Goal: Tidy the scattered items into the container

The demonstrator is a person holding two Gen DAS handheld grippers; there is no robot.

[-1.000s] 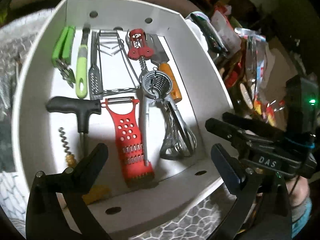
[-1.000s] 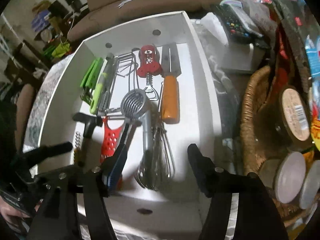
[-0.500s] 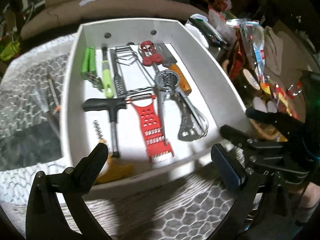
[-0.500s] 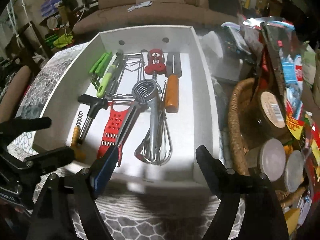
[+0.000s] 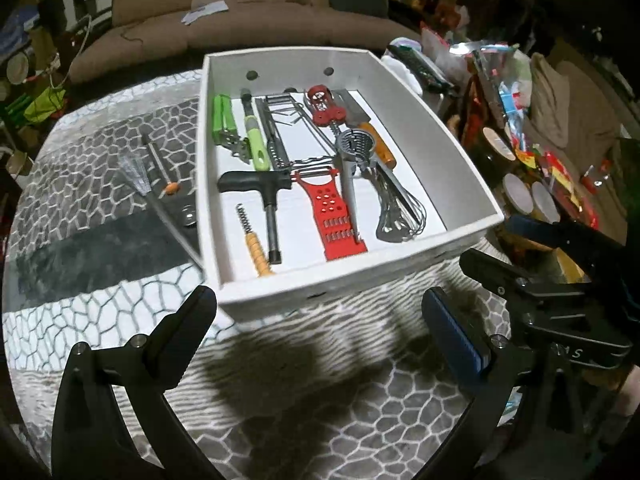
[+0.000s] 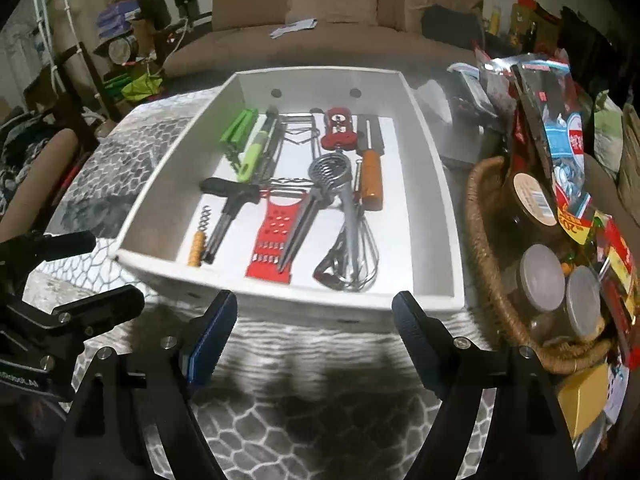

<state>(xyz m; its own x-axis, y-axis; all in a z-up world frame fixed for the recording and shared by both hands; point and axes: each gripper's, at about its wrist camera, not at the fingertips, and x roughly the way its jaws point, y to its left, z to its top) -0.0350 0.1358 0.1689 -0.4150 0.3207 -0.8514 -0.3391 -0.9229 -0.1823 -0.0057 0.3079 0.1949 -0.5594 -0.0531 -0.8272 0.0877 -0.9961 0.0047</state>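
The white container holds a red grater, a whisk, a black T-handled corkscrew, a green peeler and several other utensils. Left of it on the patterned cloth lie a thin metal rod with an orange bead and a wire brush-like piece. My left gripper hangs open and empty over the cloth, just short of the container's near wall. My right gripper is likewise open and empty in front of the container. Each gripper shows at the edge of the other's view.
A wicker basket with lidded jars and snack packets crowds the table right of the container. A remote lies behind it. A brown sofa stands at the back. A small round metal piece rests by the container's left wall.
Both grippers have drawn back and up from above the container's inside to the cloth in front of it. The right gripper's jaws have widened. The utensils in the container have not moved.
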